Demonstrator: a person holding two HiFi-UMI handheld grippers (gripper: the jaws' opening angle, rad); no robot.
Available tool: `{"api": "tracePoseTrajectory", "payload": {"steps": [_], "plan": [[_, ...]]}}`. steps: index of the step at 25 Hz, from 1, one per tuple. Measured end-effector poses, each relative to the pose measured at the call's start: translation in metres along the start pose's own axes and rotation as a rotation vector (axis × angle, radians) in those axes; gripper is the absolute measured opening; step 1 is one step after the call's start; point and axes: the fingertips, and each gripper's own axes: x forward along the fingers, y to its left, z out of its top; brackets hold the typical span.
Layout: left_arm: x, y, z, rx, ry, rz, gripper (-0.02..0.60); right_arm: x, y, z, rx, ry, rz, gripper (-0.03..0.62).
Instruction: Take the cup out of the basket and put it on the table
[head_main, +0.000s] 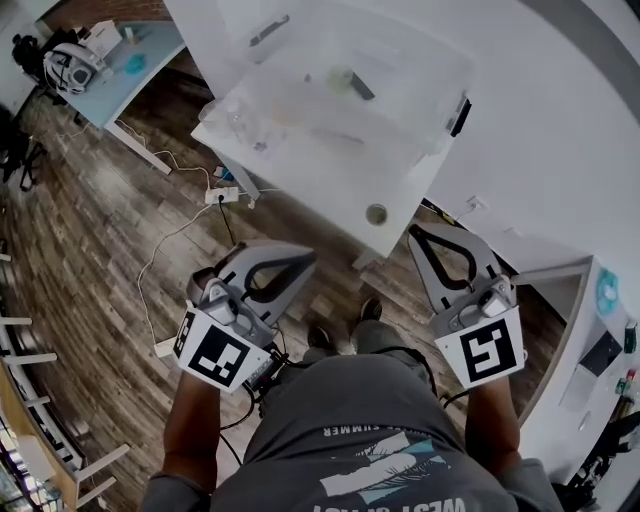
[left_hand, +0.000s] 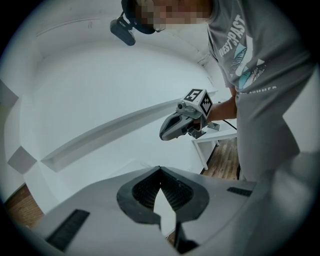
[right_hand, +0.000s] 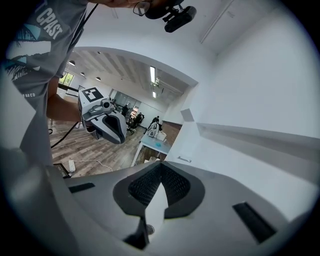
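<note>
Here, on the left, we hold the left gripper (head_main: 303, 255) low in front of us above the wooden floor (head_main: 90, 230). Its claws are pressed together at the tips with nothing between them, as its own view shows (left_hand: 160, 169). A white power strip (head_main: 222, 195) lies on the floor near the table leg.

In the middle stands the white table (head_main: 400, 205), and on it sits the basket (head_main: 425, 130), a clear plastic tub. Inside it we make out what looks like the cup (head_main: 341, 78), a pale round blur lying near the tub's far side, well apart from both grippers.

On the right, the right gripper (head_main: 425, 233) points at the table's near edge without touching it. Its claws are likewise pressed together and empty (right_hand: 161, 165).
</note>
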Motion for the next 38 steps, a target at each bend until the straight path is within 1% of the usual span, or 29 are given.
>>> {"api": "tracePoseTrajectory", "payload": {"steps": [4,9,14,20,24,29,31,34,38], "plan": [[0.022,0.013,-0.001,-0.018,0.02,0.027,0.008,0.013,-0.019,-0.012,-0.004,-0.016,0.041,0.012],[0.057,0.03,0.004,-0.014,0.057,0.065,0.008,0.021,-0.057,-0.024,-0.009,-0.054,0.077,0.012],[0.09,0.038,0.011,-0.019,0.085,0.1,0.008,0.022,-0.089,-0.041,-0.017,-0.084,0.112,0.012],[0.104,0.043,0.006,-0.038,0.104,0.105,0.008,0.033,-0.101,-0.053,0.011,-0.083,0.138,0.012],[0.11,0.062,-0.005,-0.03,0.099,0.091,0.008,0.05,-0.111,-0.052,0.006,-0.078,0.121,0.012],[0.112,0.089,-0.013,-0.024,0.055,0.074,0.009,0.069,-0.12,-0.045,-0.007,-0.052,0.099,0.012],[0.111,0.101,-0.015,-0.016,0.036,0.067,0.009,0.077,-0.126,-0.041,-0.014,-0.048,0.076,0.012],[0.111,0.117,-0.023,0.002,0.021,0.043,0.008,0.091,-0.133,-0.035,-0.008,-0.044,0.041,0.012],[0.115,0.128,-0.036,0.003,0.006,0.008,0.008,0.109,-0.137,-0.034,-0.015,-0.022,0.021,0.012]]}}
